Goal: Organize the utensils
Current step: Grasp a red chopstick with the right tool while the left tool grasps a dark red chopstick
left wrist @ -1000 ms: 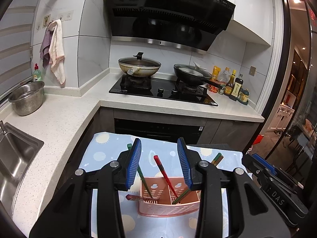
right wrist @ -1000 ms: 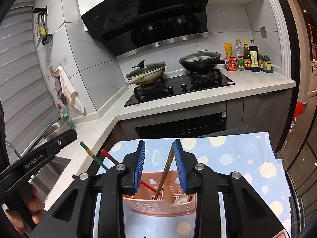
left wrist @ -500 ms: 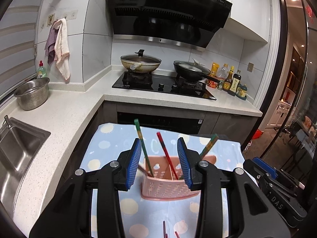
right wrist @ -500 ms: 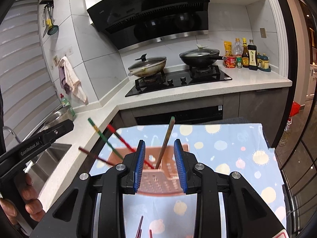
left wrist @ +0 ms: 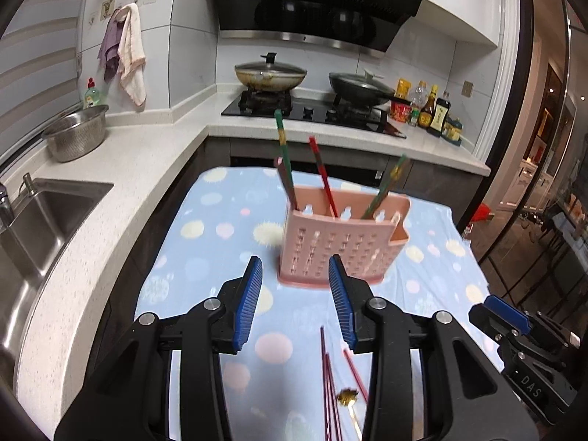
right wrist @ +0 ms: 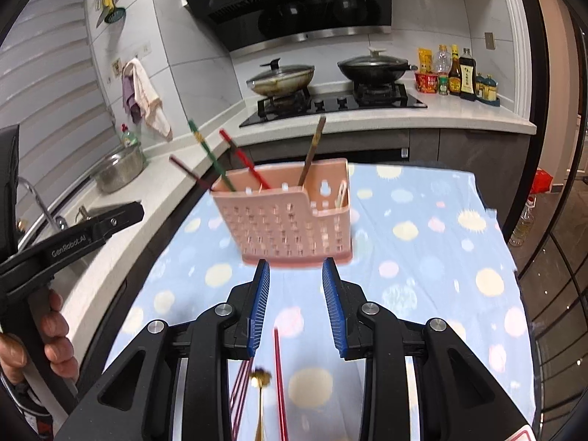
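A pink perforated utensil holder (left wrist: 340, 239) stands on the blue spotted cloth (left wrist: 205, 250) and holds several chopsticks (left wrist: 284, 158) sticking up; it also shows in the right wrist view (right wrist: 290, 220). My left gripper (left wrist: 296, 301) is open and empty, a little short of the holder. My right gripper (right wrist: 296, 308) is open and empty, just in front of the holder's base. Red chopsticks (right wrist: 278, 378) and a gold spoon (right wrist: 260, 397) lie on the cloth below the grippers; the chopsticks (left wrist: 327, 386) and the spoon (left wrist: 349, 404) also show in the left wrist view.
A white counter (left wrist: 121, 169) runs along the left with a steel sink (left wrist: 40, 228) and a metal colander (left wrist: 75, 132). A hob with two pans (left wrist: 272, 73) and sauce bottles (left wrist: 430, 110) stand at the back. The cloth's right edge (right wrist: 514, 257) drops off.
Both grippers have pulled back and away from the holder, which now stands farther off. The loose chopsticks and the spoon on the cloth have come into view.
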Available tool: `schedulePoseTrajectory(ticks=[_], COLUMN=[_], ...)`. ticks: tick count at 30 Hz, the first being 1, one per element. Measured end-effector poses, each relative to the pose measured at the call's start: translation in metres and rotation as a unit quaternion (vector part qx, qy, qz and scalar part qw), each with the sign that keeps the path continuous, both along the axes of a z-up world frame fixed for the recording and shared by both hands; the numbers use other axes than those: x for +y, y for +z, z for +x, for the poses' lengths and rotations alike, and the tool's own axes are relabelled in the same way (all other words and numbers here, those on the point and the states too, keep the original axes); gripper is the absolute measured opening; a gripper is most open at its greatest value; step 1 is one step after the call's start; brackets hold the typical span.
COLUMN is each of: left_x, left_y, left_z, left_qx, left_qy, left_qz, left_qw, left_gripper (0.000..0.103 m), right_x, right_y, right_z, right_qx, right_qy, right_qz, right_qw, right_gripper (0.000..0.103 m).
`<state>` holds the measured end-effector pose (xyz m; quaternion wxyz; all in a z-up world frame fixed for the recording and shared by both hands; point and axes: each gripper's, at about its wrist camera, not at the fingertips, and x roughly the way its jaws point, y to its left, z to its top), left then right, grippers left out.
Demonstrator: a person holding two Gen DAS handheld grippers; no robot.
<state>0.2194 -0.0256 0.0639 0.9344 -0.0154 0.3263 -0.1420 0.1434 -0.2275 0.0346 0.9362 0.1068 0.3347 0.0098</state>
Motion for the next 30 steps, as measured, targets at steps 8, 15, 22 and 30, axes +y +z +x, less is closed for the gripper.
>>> schedulePoseTrajectory(ticks=[8,15,22,30], left_x=[0.013,0.015,0.014,0.014], left_y=[-0.038,-0.082,-0.113,-0.147], left_z=[-0.036,-0.069,-0.093,-0.118], left_qx=[0.042,0.092,0.131,0.17], left_qy=[0.002,-0.001,-0.006,-0.016], left_qz=[0.007,0.018,0.028,0.041], left_qw=[0.9991,0.9956,0.991,0.9844], left_gripper=[0.035,0.035,0.035,0.035], right_x=[0.007,0.018,0.032,0.038], right_y=[-0.05,-0.091,-0.118,-0.132], right_z=[-0.047,-0.078,-0.098,-0.101], right_qx=[0.064,0.113,0.149,0.169], right_qy=[0.008,0.023,0.044,0.055], right_qz=[0.013,0.008,0.013,0.011], right_qw=[0.998,0.993,0.988,0.984], right_gripper=[0.03,0.03,0.028,0.025])
